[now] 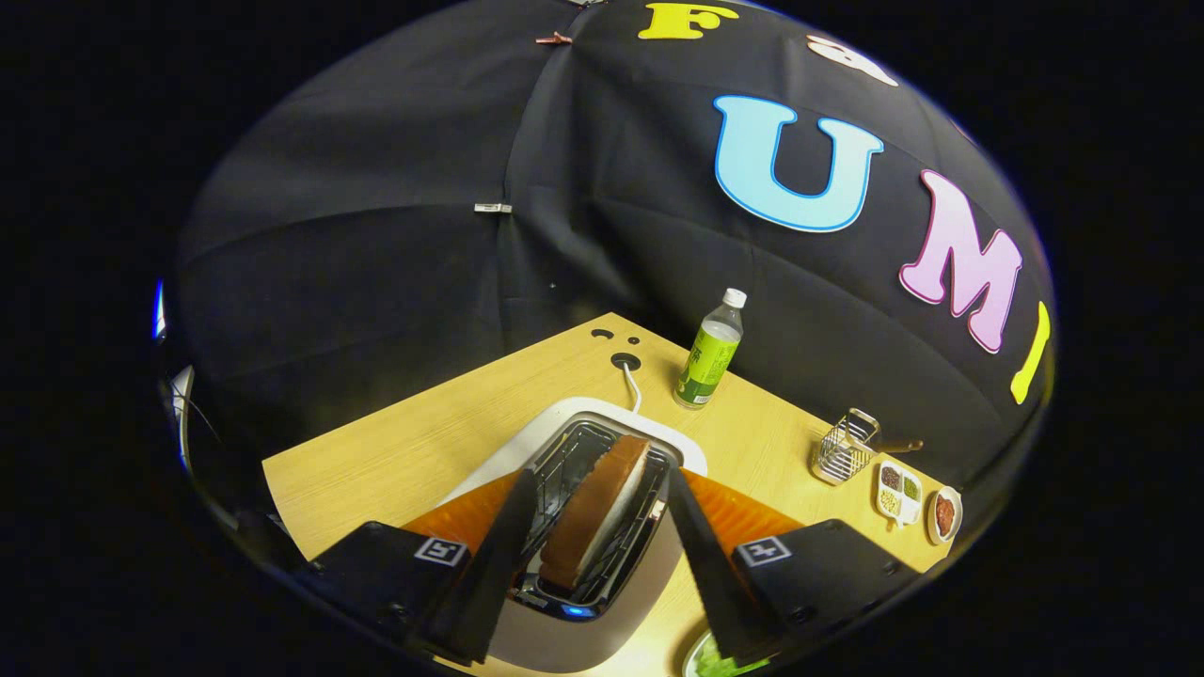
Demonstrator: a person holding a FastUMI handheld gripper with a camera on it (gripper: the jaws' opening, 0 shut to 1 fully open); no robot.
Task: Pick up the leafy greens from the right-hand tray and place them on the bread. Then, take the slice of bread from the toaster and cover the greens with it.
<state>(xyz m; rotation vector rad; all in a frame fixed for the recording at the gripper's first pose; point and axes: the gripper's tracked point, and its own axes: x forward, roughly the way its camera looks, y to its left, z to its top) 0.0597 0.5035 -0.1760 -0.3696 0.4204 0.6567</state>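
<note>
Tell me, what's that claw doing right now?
Claw open, fingers straddling the bread slice. Slice standing in the toaster slot, not gripped. Nothing blocking.

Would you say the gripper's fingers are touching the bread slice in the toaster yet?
Apart. In the gripper view the open gripper straddles the toaster, with toaster rack visible between each finger and the bread slice.

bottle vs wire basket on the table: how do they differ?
The bottle is tall, slim and upright, with a green label and white cap; the wire basket is squat, open metal mesh. The bottle stands just behind the toaster, the wire basket farther off to its side. Both rest on the wooden table, beyond the open gripper.
</note>
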